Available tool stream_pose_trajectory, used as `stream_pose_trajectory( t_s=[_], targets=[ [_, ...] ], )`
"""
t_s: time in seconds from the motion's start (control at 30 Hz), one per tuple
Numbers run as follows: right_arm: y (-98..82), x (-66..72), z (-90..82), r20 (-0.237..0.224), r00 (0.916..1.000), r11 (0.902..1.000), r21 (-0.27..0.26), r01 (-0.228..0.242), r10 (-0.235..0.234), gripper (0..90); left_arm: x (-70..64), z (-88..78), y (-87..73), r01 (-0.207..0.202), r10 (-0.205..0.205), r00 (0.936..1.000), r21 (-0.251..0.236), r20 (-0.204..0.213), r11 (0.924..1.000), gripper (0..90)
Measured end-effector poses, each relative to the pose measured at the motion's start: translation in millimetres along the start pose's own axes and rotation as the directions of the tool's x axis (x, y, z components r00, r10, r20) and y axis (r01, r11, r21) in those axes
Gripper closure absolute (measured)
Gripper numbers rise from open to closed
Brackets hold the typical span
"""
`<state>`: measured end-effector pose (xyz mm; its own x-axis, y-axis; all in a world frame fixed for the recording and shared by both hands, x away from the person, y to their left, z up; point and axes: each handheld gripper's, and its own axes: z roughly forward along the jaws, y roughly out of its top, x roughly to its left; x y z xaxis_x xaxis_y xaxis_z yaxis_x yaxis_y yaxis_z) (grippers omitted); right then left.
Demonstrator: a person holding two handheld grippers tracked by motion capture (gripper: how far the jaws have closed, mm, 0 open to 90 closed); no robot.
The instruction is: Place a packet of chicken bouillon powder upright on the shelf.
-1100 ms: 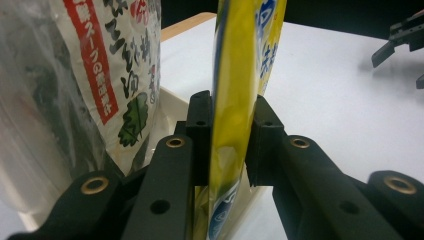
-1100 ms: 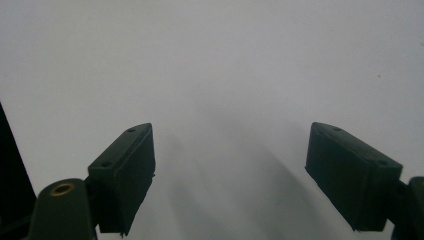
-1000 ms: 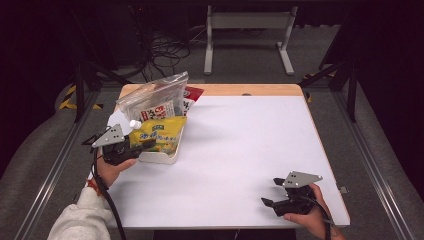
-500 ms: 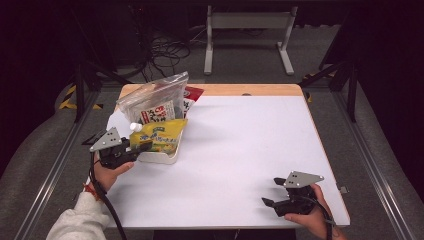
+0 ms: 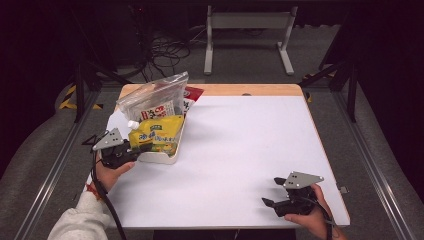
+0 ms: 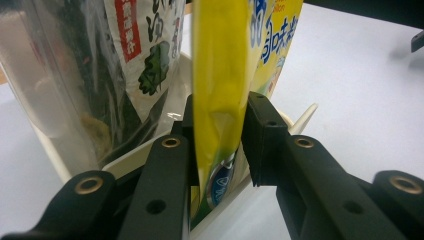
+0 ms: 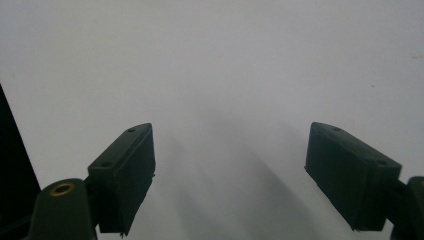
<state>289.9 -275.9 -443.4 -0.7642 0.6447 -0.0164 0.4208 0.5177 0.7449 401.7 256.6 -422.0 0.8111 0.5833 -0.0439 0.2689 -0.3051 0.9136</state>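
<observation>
A: Left gripper is at the near-left corner of the white tray, and its jaws have just been closing in on the yellow spouted pouch. From the left gripper view they're nearly together, pinching the pouch's lower edge with both pads against the film.

B: A thin bite, though. That pouch is soft, and I'd judge the weight sits above the grip. If it gets lifted from that corner, it could swing, fold over, or slide out of the pads.

A: Agreed. It also stands in the tray touching the clear seaweed bag, which leans at the back. Pull the pouch out at an angle and it may drag that bag along or tip it onto the table.

B: The tray itself worries me too. It looks light, and the near wall is right beside the jaws. Catch the rim on the way up and the whole tray could come along or skid.

A: There's a red packet tucked behind the bag as well, so a shove backwards might push things off the far edge.

B: And the other hand?

A: Right gripper rests near the table's near-right corner, jaws spread wide with nothing between them, well apart from the tray. Too far off to steady anything if the pouch slips.
</observation>
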Motion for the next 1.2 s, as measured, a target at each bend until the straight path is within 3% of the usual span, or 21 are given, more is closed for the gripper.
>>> stream_pose_trajectory(
  t_s=[0.17,0.3,0.33,0.43,0.77,1.03,1.2],
  targets=[
    [0.7,-0.9,-1.9,0.007,1.0,0.9999,-0.01,-0.004,0.004,19.9,0.2,-0.1,-0.3,-0.002,0.003,1.0,0.003,-0.003,1.0,74.2],
    [0.6,-1.1,-2.3,0.01,0.9999,0.9999,-0.01,-0.002,0.002,19.9,-0.7,-0.1,-0.3,0.01,-0.009,0.9999,0.001,-0.008,1.0,73.6],
    [0.7,-1.0,-2.8,0.012,0.9999,0.9999,-0.01,-0.001,0.001,19.9,-1.1,-0.6,-0.8,0.03,-0.03,0.9995,-0.006,-0.011,0.9995,73.0],
    [1.0,-1.4,-3.8,0.016,0.9999,0.9999,-0.012,0.001,-0.001,19.9,-3.6,-1.4,0.8,0.015,-0.015,0.9994,0.002,-0.031,0.9999,70.8],
    [3.1,-6.0,-8.1,0.054,0.9984,0.9992,-0.037,-0.017,0.018,20.0,-9.4,-12.6,4.1,0.005,-0.008,0.9979,-0.042,-0.065,0.9991,66.6],
    [8.5,-8.7,-9.0,0.064,0.9979,0.9985,-0.054,-0.005,0.008,20.0,-15.0,-25.0,4.6,0.039,-0.048,0.9905,-0.075,-0.129,0.9964,56.6],
    [11.6,-11.8,-8.9,0.074,0.9972,0.9978,-0.066,-0.009,0.014,20.0,-21.8,-35.3,5.1,0.035,-0.051,0.9836,-0.095,-0.173,0.9949,48.9]
  ],
)
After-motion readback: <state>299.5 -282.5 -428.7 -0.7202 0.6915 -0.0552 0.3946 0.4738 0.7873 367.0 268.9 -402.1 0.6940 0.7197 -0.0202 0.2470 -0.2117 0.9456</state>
